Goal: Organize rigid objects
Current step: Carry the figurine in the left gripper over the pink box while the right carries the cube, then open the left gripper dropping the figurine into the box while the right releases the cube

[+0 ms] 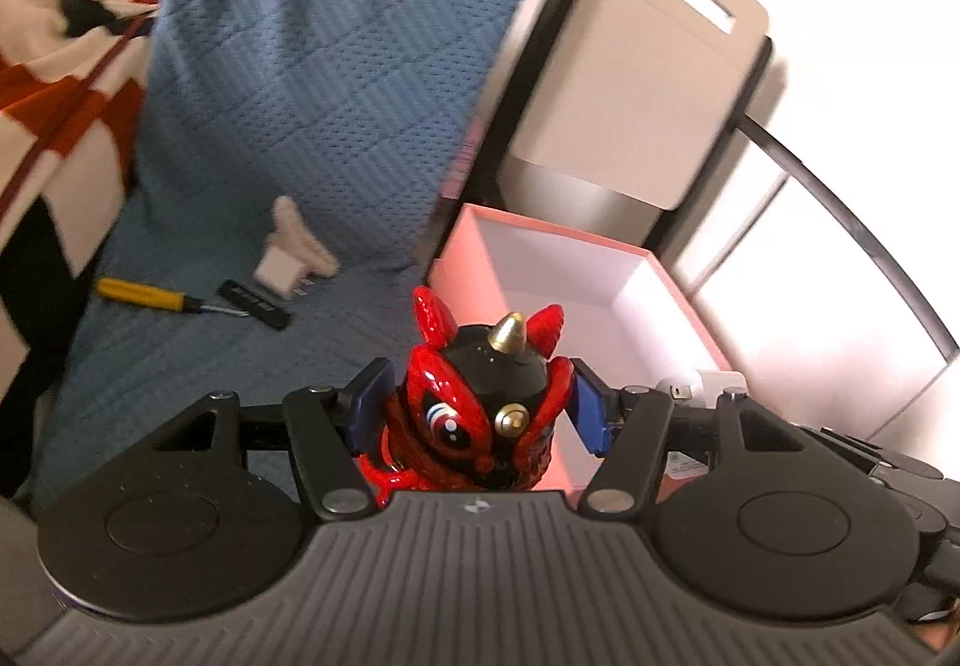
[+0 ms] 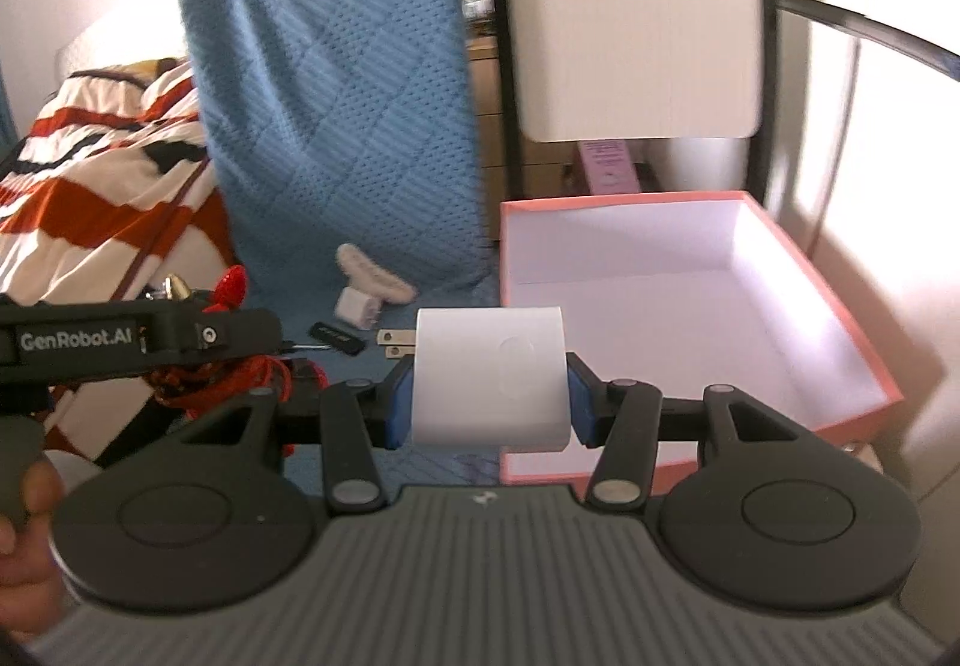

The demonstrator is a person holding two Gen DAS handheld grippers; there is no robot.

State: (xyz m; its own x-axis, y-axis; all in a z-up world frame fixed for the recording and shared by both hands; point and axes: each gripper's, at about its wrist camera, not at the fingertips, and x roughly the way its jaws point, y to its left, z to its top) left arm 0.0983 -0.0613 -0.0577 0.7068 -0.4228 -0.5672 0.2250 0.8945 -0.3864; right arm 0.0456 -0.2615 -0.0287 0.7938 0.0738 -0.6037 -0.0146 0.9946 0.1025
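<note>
We were mid-carry: left gripper [image 1: 480, 408] clamped on the red figurine [image 1: 480, 402], right gripper [image 2: 489, 384] clamped on the white charger [image 2: 491, 378]. The pink box [image 2: 840, 330] sat at 2 o'clock, looked empty. Next move, we figured: swing both over it and let go. Still on the blue cover [image 1: 180, 366] at 10 o'clock: screwdriver [image 1: 144, 295], black stick [image 1: 255, 304], small plug [image 2: 355, 311], hair clip [image 2: 375, 273]. Nothing blocked the box.

**Occlusions / unclear bits**

Figurine [image 1: 480, 396] base hidden behind left gripper [image 1: 480, 402] body. Charger [image 2: 491, 375] rear face unseen; only its prongs show. Small black stick [image 2: 336, 337] label unreadable. Far white clip [image 1: 300, 240] blurred. Striped blanket [image 1: 60, 36] cropped at left edge.
</note>
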